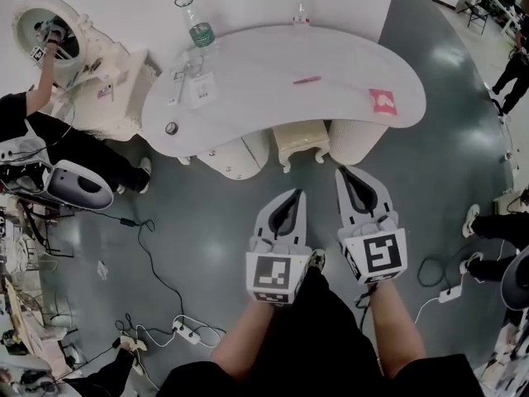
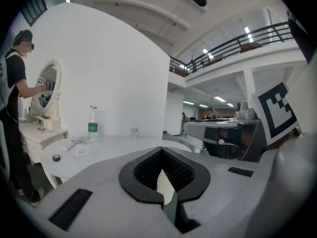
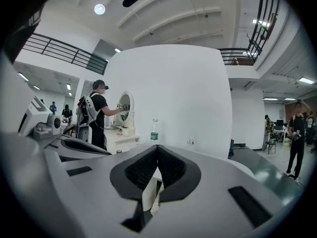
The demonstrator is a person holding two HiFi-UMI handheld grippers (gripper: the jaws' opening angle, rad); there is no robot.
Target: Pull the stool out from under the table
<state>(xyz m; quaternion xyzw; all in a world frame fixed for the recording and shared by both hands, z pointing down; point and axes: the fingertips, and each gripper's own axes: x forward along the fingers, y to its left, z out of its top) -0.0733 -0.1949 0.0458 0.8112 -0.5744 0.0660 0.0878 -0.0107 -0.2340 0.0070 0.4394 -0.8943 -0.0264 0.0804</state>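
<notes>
My left gripper (image 1: 291, 207) and right gripper (image 1: 352, 182) point forward, jaws pressed together on nothing. The cream stool (image 1: 299, 141) sits tucked under the white table (image 1: 273, 81) — dead ahead of the left, but nearer the right, whose tips hover beside its front-right corner.

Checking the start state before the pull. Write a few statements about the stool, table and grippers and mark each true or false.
1. The stool is tucked under the table. True.
2. The left gripper is clamped on the stool. False: it is shut on nothing, short of the stool.
3. A bottle stands upright on the table. True.
4. The right gripper has its jaws wide apart. False: they are together, with nothing held.
</notes>
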